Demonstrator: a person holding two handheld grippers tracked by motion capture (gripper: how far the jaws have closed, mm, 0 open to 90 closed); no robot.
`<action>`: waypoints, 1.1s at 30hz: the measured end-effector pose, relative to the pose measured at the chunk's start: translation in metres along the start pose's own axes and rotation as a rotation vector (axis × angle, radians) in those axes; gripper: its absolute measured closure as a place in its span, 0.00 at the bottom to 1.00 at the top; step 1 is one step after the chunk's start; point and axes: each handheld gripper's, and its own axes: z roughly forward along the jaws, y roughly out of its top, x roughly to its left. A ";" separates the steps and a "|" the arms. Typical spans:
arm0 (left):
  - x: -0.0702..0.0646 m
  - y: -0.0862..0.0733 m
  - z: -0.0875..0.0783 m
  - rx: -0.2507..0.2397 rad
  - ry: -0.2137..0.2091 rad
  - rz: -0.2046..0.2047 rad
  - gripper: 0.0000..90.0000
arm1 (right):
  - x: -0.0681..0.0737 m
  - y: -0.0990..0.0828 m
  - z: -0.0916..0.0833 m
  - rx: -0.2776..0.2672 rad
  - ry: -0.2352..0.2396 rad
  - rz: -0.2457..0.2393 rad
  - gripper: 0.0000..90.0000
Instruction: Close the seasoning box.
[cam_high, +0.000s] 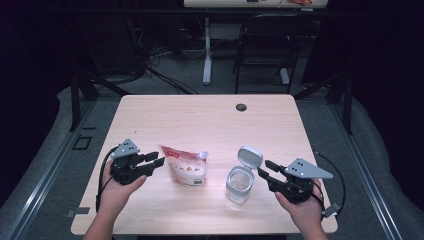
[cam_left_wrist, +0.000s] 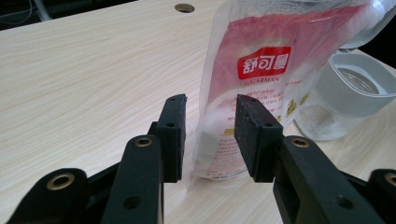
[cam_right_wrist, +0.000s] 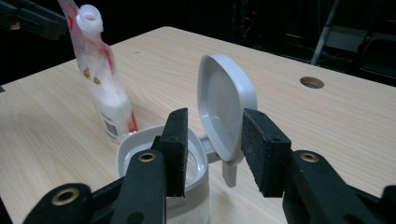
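A pink and white spouted pouch (cam_high: 186, 167) stands upright on the wooden table (cam_high: 200, 120), left of centre. My left gripper (cam_high: 154, 161) sits just left of it, open. In the left gripper view the pouch (cam_left_wrist: 261, 70) has its near edge in the gap of my left gripper (cam_left_wrist: 210, 126), and the pads do not press on it. A clear jar (cam_high: 239, 185) with a grey flip lid (cam_high: 250, 157) raised stands to the right. My right gripper (cam_high: 263, 169) is open beside it. In the right gripper view my right gripper (cam_right_wrist: 212, 140) frames the lid (cam_right_wrist: 224, 107) above the jar rim (cam_right_wrist: 126, 154), and the pouch (cam_right_wrist: 107, 93) stands beyond.
A round cable hole (cam_high: 241, 107) lies near the table's far edge. Behind the table stand a dark chair (cam_high: 265, 45) and the white leg of another desk (cam_high: 207, 50). Bare tabletop stretches across the far half.
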 end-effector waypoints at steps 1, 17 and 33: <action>0.000 0.000 0.001 -0.001 0.001 0.001 0.71 | 0.002 0.002 0.001 -0.004 0.008 0.004 0.69; -0.001 0.002 0.010 0.012 -0.009 0.012 0.71 | 0.024 0.033 0.030 0.033 0.109 -0.058 0.70; -0.002 0.005 0.017 -0.003 -0.045 0.028 0.65 | 0.061 0.053 0.080 0.067 0.229 -0.121 0.63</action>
